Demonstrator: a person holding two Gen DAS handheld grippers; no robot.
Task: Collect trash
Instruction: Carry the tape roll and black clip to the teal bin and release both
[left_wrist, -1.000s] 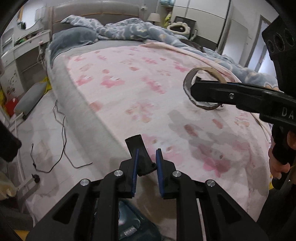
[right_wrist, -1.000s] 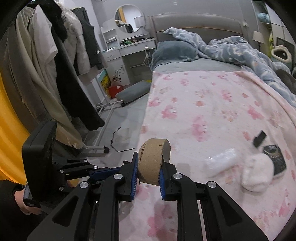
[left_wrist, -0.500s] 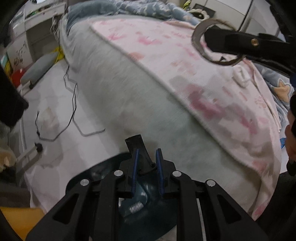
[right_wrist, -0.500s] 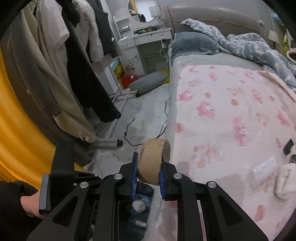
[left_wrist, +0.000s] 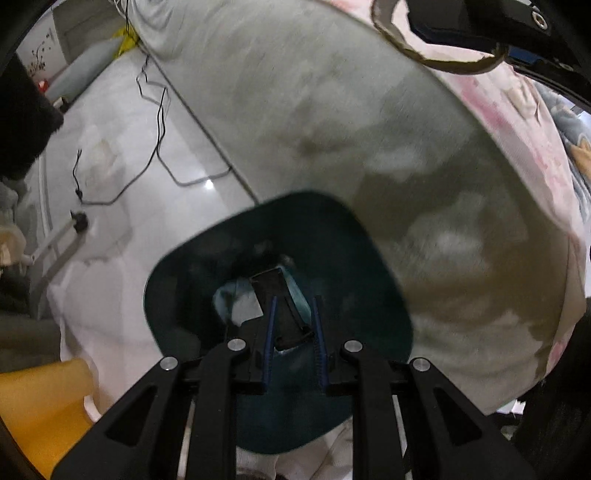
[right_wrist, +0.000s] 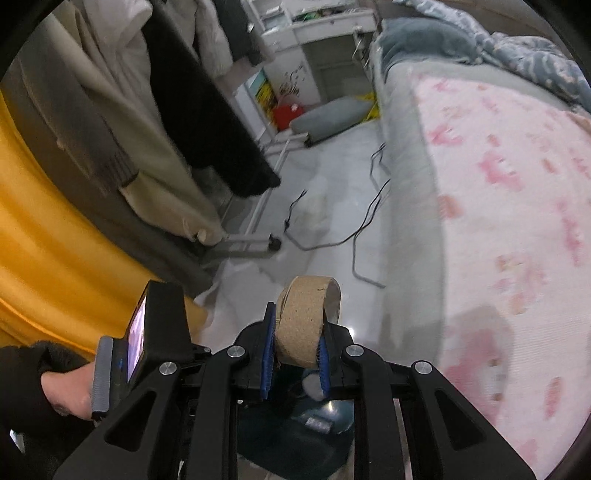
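Both grippers swung from bed (right_wrist: 517, 184) over bin (left_wrist: 332, 229)

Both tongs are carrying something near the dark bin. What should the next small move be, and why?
Probably open the left tongs: the black scrap they grip already hangs over the mouth of the dark teal bin. The cardboard roll in the right tongs can follow.

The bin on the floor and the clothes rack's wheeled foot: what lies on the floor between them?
In the left wrist view, bare pale floor separates the dark green bin from the rack foot; a thin black cable lies farther back.
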